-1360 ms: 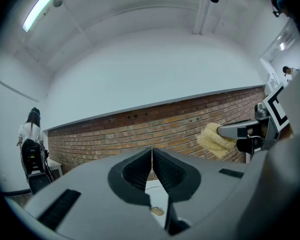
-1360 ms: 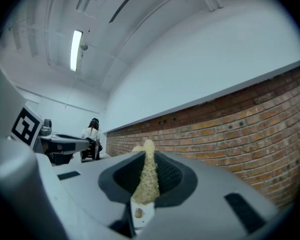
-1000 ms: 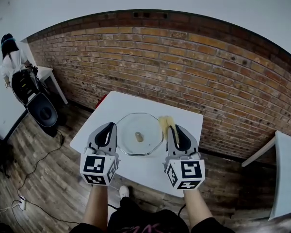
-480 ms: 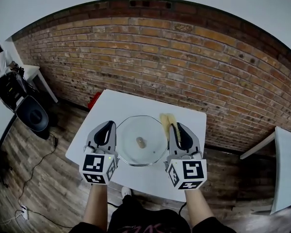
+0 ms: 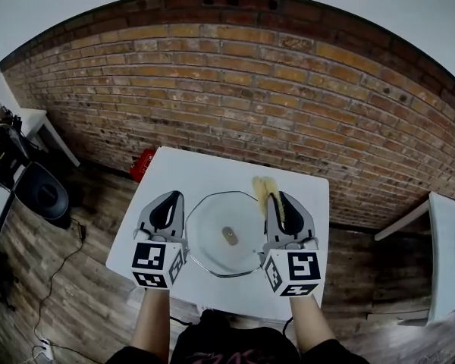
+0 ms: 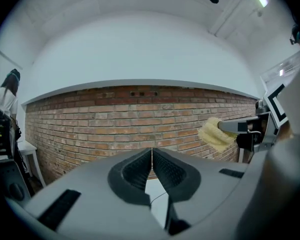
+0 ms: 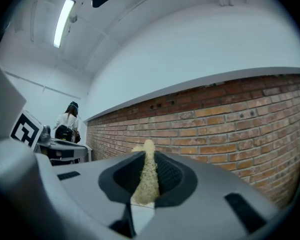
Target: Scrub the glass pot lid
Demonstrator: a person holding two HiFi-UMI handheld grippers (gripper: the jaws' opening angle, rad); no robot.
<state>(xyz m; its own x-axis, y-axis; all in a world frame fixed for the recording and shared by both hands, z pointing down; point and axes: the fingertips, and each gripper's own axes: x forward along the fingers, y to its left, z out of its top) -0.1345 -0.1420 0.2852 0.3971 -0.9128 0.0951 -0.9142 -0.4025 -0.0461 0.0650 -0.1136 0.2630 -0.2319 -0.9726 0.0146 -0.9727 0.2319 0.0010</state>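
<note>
The glass pot lid (image 5: 224,233) lies flat on the small white table (image 5: 212,173), its brown knob (image 5: 230,236) up. My left gripper (image 5: 171,198) hovers just left of the lid, jaws shut with nothing between them (image 6: 151,159). My right gripper (image 5: 279,200) is at the lid's right edge, shut on a yellow sponge (image 5: 266,189) that sticks out ahead of the jaws. The sponge (image 7: 146,176) is pinched between the black pads in the right gripper view. From the left gripper view the sponge (image 6: 213,133) shows at the right.
A brick wall (image 5: 235,105) runs behind the table. A red object (image 5: 142,164) sits on the wooden floor by the table's far left corner. A black round chair (image 5: 42,190) stands at left, another white table (image 5: 449,249) at right. A person (image 7: 69,119) stands far off.
Both grippers have moved forward toward the wall, coming level with the lid on either side. The table and lid have drawn nearer under the head view. Both jaws stay as they were.
</note>
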